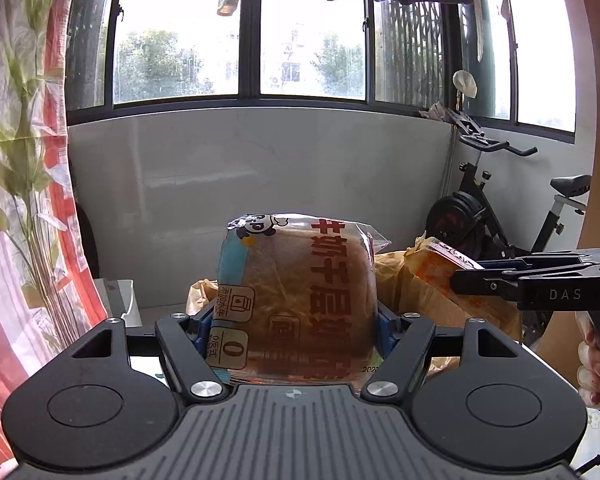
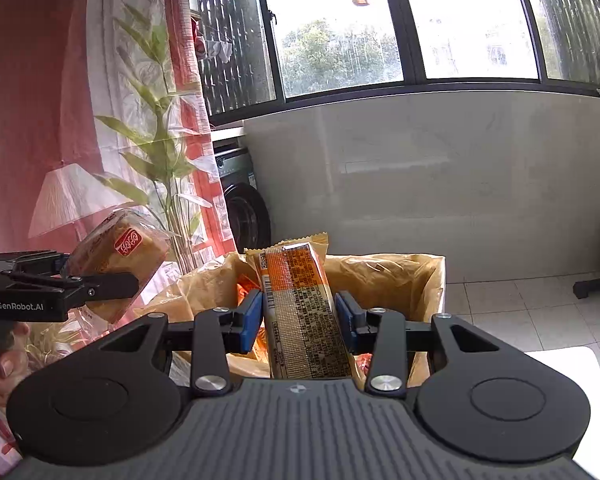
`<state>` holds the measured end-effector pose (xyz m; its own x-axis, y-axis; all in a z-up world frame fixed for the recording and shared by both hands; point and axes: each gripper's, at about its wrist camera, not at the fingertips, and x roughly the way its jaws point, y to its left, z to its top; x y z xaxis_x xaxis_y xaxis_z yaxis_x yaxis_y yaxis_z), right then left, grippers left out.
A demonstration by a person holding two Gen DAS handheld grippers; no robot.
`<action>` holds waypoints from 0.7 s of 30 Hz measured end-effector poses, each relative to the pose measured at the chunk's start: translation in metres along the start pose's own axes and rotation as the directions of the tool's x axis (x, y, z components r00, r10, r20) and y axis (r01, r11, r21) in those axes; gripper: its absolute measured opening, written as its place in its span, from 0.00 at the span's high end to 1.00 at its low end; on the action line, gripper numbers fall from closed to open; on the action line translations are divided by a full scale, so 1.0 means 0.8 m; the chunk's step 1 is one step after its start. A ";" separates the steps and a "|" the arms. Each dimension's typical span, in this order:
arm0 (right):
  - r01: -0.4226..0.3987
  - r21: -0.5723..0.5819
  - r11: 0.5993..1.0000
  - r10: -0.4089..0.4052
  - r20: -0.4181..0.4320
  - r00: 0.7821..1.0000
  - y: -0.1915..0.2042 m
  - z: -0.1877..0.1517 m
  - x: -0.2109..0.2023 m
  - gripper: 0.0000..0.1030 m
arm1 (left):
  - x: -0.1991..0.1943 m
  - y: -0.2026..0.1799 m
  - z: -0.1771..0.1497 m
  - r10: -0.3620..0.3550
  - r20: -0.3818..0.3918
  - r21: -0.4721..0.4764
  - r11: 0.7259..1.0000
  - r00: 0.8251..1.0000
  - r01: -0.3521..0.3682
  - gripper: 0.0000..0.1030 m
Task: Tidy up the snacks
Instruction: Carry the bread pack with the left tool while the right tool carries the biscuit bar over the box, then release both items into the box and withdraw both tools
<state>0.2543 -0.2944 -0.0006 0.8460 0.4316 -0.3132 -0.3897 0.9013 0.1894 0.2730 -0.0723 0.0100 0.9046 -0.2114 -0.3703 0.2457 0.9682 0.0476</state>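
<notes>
My left gripper (image 1: 296, 320) is shut on a clear-wrapped bread pack (image 1: 300, 296) with a panda print and red lettering, held up in the air. It also shows in the right wrist view (image 2: 120, 256), at the left. My right gripper (image 2: 300, 316) is shut on a long orange snack packet (image 2: 304, 312), held above a box lined with a yellow-brown bag (image 2: 380, 276). In the left wrist view the right gripper (image 1: 460, 276) comes in from the right with the orange packet (image 1: 440, 260) over the same bag (image 1: 412, 292).
More orange packets (image 2: 246, 284) lie inside the lined box. A red and white curtain (image 1: 24, 160) hangs at the left. An exercise bike (image 1: 500, 216) stands at the right. A washing machine (image 2: 240, 208) stands behind the curtain. A white table edge (image 2: 580, 376) lies at lower right.
</notes>
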 end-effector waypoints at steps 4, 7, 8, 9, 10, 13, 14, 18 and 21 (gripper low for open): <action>0.087 0.004 0.996 -0.087 -0.038 0.996 -0.008 0.008 0.061 0.59 | 0.061 -0.010 0.004 0.031 -0.056 -0.007 0.999 0.998 -0.032 0.28; 0.133 -0.007 0.991 -0.133 -0.084 0.988 -0.012 0.000 0.093 0.59 | 0.098 -0.013 -0.001 0.043 -0.104 -0.016 0.999 0.994 -0.045 0.28; 0.152 -0.007 0.988 -0.152 -0.098 0.984 -0.014 -0.003 0.100 0.59 | 0.107 -0.014 -0.003 0.046 -0.119 -0.016 0.999 0.992 -0.048 0.28; 0.161 -0.008 0.987 -0.161 -0.110 0.981 -0.015 -0.006 0.106 0.59 | 0.115 -0.013 -0.005 0.050 -0.133 -0.011 0.999 0.990 -0.052 0.28; 0.172 -0.006 0.985 -0.171 -0.127 0.977 -0.021 -0.012 0.108 0.59 | 0.120 -0.011 -0.009 0.054 -0.150 -0.003 0.998 0.987 -0.055 0.28; 0.188 -0.001 0.982 -0.186 -0.175 0.967 -0.025 -0.019 0.121 0.55 | 0.127 -0.008 -0.014 0.068 -0.188 0.004 0.998 0.980 -0.069 0.27; 0.194 0.000 0.981 -0.191 -0.177 0.966 -0.025 -0.019 0.121 0.50 | 0.128 -0.003 -0.016 0.072 -0.194 0.000 0.997 0.978 -0.073 0.24; 0.211 0.016 0.977 -0.207 -0.144 0.968 -0.021 -0.015 0.104 0.16 | 0.102 0.007 -0.012 0.076 -0.154 -0.014 0.997 0.985 -0.079 0.16; 0.212 0.022 0.977 -0.206 -0.146 0.968 -0.016 -0.010 0.089 0.15 | 0.081 0.012 0.002 0.089 -0.135 -0.020 0.995 0.987 -0.093 0.15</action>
<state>0.3166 -0.2751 -0.0325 0.8457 0.2372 -0.4781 -0.1939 0.9712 0.1388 0.3346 -0.0772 -0.0125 0.8675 -0.1041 -0.4865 0.1537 0.9861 0.0630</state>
